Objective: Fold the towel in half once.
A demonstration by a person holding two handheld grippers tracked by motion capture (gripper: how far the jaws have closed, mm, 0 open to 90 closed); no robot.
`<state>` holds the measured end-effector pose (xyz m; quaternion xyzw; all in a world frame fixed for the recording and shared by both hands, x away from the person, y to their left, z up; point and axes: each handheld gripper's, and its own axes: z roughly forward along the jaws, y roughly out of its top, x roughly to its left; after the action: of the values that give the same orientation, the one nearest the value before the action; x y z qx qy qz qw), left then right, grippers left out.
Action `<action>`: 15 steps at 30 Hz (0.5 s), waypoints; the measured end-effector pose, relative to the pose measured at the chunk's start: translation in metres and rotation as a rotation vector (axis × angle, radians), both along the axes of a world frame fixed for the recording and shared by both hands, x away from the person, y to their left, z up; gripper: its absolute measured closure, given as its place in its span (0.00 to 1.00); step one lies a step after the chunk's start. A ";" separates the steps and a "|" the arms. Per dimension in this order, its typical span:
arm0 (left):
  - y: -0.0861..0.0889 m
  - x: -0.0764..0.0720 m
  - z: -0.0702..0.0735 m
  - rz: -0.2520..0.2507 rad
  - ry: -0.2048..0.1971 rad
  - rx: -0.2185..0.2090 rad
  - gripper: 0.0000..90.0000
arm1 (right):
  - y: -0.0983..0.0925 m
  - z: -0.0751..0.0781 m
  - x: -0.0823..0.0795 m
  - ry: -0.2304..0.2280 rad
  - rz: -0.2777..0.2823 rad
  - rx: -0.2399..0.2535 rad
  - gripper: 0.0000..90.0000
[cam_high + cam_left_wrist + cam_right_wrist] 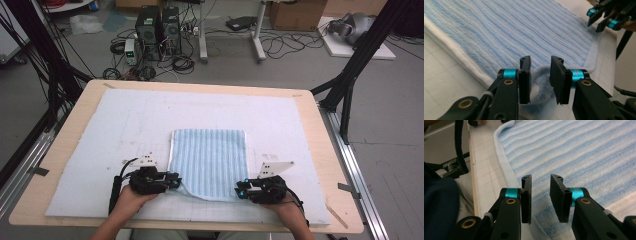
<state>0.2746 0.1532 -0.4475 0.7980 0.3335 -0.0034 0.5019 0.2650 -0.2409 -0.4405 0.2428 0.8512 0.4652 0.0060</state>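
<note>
Nearest us, at the table's (60, 165) near edge, our two grippers sit at the near corners of the blue striped towel (210, 160), which lies flat on the white mat (115, 125), about midway along the near half. Our left gripper (540, 77) straddles a bunched-up near-left corner: the fold sits between the jaws, touching the left pad, but we see a gap on the other side, so nothing is clamped. Our right gripper (540, 197) hovers parted over the near-right hem, gripping nothing.

We judge this to be the grasping step of a fold. Next, both jaws need to close firmly on their corners, then lift together and carry the near edge toward the far edge.

Nothing on the mat blocks that path. Beyond the table's far edge, cables and computer towers (157, 25) stand on the floor, well apart.
</note>
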 end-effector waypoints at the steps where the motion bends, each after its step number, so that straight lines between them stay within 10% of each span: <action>1: 0.002 -0.002 0.001 0.002 -0.003 0.006 0.77 | 0.000 0.000 0.000 0.005 -0.005 0.003 0.79; 8: 0.021 -0.001 0.014 0.139 -0.082 -0.060 0.64 | -0.006 0.005 0.005 -0.016 -0.113 0.049 0.75; 15: 0.028 0.037 0.013 0.296 -0.086 -0.049 0.57 | -0.012 0.009 0.033 -0.080 -0.405 -0.011 0.72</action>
<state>0.3116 0.1811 -0.4341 0.7271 0.4254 0.0968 0.5301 0.2980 -0.2531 -0.4316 0.3904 0.7866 0.4592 0.1343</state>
